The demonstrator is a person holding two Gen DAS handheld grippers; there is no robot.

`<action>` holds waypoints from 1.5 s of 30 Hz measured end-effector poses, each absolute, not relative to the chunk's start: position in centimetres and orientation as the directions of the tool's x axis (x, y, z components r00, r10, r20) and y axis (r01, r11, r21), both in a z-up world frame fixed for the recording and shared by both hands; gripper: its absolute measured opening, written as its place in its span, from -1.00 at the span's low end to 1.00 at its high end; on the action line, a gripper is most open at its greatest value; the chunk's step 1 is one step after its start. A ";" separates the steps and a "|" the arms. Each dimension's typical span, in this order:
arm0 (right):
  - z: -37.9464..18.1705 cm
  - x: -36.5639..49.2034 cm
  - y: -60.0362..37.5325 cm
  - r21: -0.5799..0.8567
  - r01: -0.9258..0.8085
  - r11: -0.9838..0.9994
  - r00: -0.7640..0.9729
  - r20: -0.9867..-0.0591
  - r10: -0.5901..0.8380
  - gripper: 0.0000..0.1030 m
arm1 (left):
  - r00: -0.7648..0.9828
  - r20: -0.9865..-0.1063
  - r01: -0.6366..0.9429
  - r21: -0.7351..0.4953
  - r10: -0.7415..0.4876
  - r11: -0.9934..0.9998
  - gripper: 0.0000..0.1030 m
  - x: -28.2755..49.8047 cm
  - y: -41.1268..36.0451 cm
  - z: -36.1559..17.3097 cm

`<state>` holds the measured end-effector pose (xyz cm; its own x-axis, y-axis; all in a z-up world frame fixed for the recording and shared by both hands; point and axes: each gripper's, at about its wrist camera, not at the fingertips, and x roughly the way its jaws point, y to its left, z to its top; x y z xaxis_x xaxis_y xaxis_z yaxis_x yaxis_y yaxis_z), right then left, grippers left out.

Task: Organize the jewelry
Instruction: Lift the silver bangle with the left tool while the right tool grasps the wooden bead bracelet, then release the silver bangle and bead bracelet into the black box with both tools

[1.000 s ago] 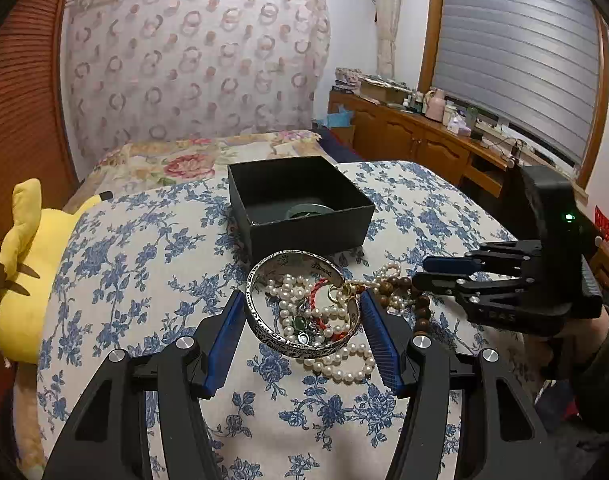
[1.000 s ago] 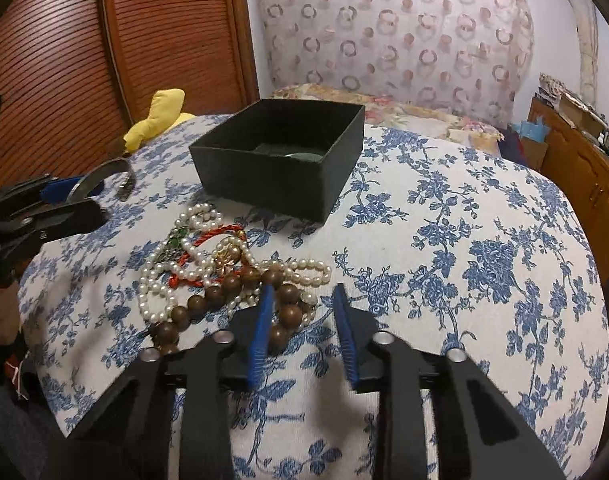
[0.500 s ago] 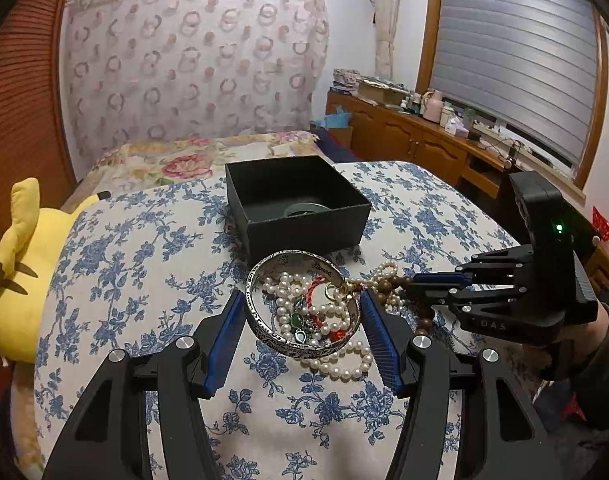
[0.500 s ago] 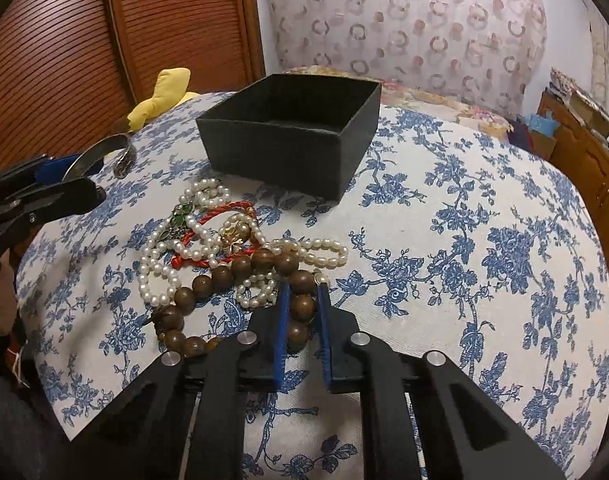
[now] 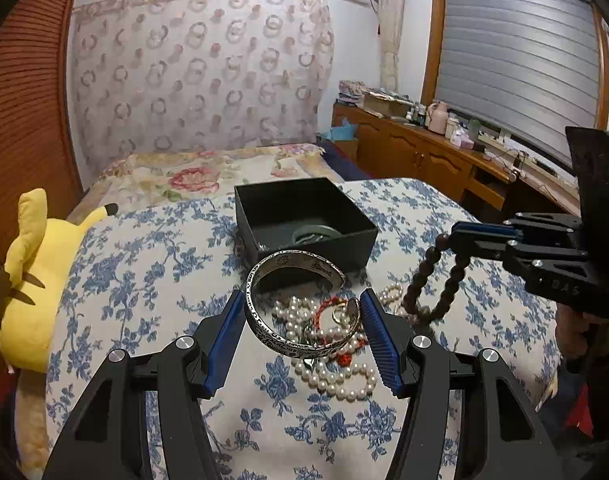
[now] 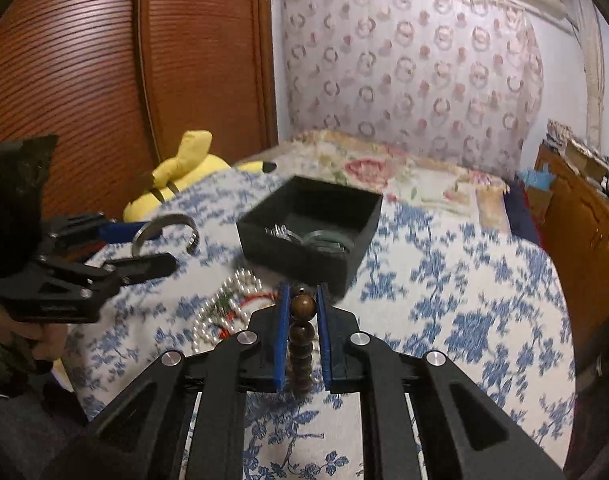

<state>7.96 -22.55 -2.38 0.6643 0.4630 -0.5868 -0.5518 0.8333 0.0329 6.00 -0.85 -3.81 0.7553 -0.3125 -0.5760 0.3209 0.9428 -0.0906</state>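
Observation:
My left gripper (image 5: 302, 322) is shut on a silver cuff bangle (image 5: 264, 326) and holds it above the jewelry pile. My right gripper (image 6: 302, 302) is shut on a brown wooden bead bracelet (image 6: 302, 334); in the left wrist view the bracelet (image 5: 420, 280) hangs from it above the cloth. A pearl necklace (image 5: 336, 376) and a red cord piece (image 5: 328, 304) lie tangled on the blue-flowered cloth. A black open box (image 5: 304, 220) stands just beyond, with a green bangle (image 5: 316, 234) inside. In the right wrist view the box (image 6: 312, 228) is ahead and the left gripper (image 6: 144, 248) is at the left.
A yellow plush toy (image 5: 32, 280) lies at the table's left edge. A bed with a floral cover (image 5: 200, 172) lies behind the table. A wooden cabinet (image 5: 424, 160) with clutter runs along the right wall. A wooden slatted wardrobe (image 6: 104, 80) stands on the left.
My right gripper closed on the brown bead bracelet and lifted it off the cloth. My left gripper rose slightly with the silver bangle still in it.

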 end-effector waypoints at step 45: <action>-4.7 22.9 -20.6 0.156 -0.614 0.773 0.574 -0.585 0.574 -0.69 | 0.716 -0.645 0.289 -0.074 -0.267 0.954 0.09 20.0 -2.9 -3.8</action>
<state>22.86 -20.60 -4.69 0.5738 0.5735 -0.5846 -0.6145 0.7734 0.1556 19.99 -2.92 -3.85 0.7161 -0.2672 -0.6448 0.2894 0.9543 -0.0740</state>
